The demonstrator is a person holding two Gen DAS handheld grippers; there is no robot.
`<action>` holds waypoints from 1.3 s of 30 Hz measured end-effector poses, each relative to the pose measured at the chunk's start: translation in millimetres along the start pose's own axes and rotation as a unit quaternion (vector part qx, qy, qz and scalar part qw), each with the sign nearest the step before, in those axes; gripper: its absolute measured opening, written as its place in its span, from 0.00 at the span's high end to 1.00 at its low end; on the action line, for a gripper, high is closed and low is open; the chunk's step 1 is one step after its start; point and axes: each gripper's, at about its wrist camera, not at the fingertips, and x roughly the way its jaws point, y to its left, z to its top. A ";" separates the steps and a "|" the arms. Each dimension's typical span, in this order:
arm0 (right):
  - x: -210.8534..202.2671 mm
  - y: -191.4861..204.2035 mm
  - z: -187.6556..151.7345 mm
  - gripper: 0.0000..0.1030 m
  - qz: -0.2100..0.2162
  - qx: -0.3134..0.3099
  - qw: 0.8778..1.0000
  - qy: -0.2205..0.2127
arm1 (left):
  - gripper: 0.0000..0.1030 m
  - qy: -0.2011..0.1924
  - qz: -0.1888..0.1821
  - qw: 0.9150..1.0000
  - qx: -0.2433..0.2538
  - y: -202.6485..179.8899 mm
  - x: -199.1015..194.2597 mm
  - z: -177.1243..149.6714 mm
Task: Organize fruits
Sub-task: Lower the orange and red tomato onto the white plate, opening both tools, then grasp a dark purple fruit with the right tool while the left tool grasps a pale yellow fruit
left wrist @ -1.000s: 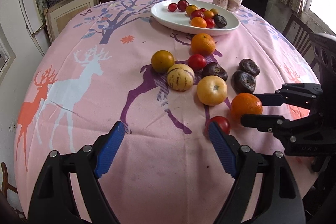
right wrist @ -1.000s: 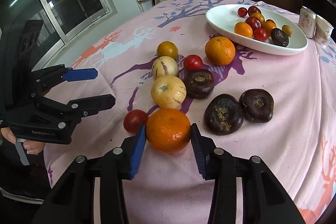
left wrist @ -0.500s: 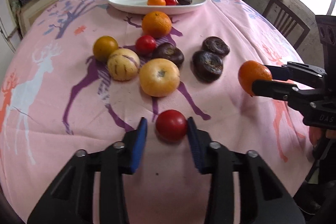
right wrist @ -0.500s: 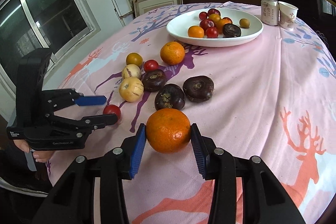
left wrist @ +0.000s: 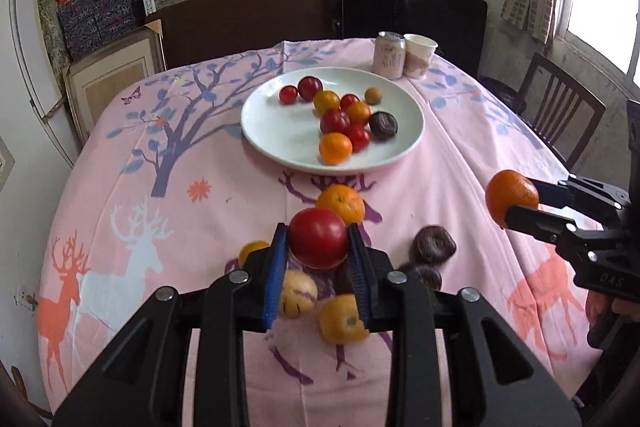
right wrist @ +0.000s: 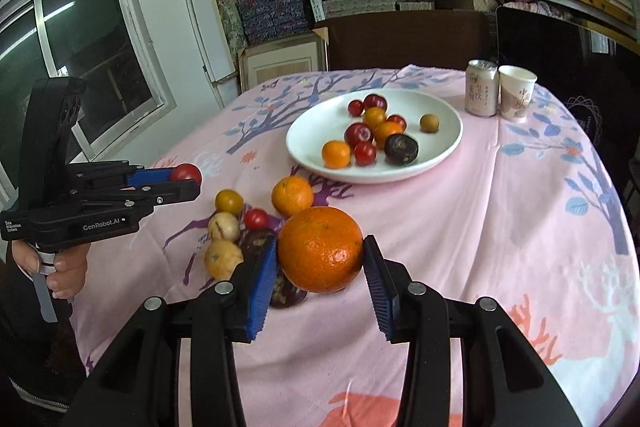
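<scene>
My left gripper (left wrist: 318, 259) is shut on a red tomato (left wrist: 318, 243) and holds it above the table; it also shows in the right wrist view (right wrist: 186, 179). My right gripper (right wrist: 320, 269) is shut on a large orange (right wrist: 321, 254), lifted off the cloth; the same orange shows in the left wrist view (left wrist: 512, 195). A white plate (right wrist: 444, 147) at the far middle holds several small fruits. Another orange (right wrist: 292, 195), a small red tomato (right wrist: 256, 219), yellow fruits (right wrist: 223, 259) and dark brown fruits (left wrist: 434, 246) lie on the cloth below the grippers.
A drink can (right wrist: 482, 87) and a paper cup (right wrist: 517, 91) stand behind the plate. The round table has a pink deer-print cloth (right wrist: 500, 227). A wooden chair (left wrist: 560, 115) stands at the right. Shelves with boxes line the back wall.
My left gripper has closed on the red tomato and lifted it off the cloth. Both grippers have risen with their fruit and now face the plate.
</scene>
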 end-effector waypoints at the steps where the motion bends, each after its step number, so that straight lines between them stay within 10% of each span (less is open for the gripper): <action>1: 1.1 -1.1 6.3 0.58 -0.003 -0.001 1.000 -0.007 | 0.72 -0.003 0.002 1.000 -0.005 2.2 4.7 7.7; 21: 126.7 -49.1 70.8 0.58 -0.042 0.053 0.997 0.035 | 0.72 0.064 0.046 0.990 -0.113 26.5 143.4 71.4; 24: 137.3 -53.8 69.4 0.56 -0.049 0.068 0.996 0.043 | 0.62 0.058 0.051 0.989 -0.125 28.4 144.9 72.7; 26: 140.4 -57.9 68.8 0.56 -0.048 0.078 0.995 0.047 | 0.38 0.051 0.052 0.988 -0.137 30.7 143.4 73.5; 39: 92.9 -44.3 56.3 0.54 -0.040 0.034 0.998 0.032 | 0.37 0.038 0.058 0.993 -0.091 22.1 105.4 56.5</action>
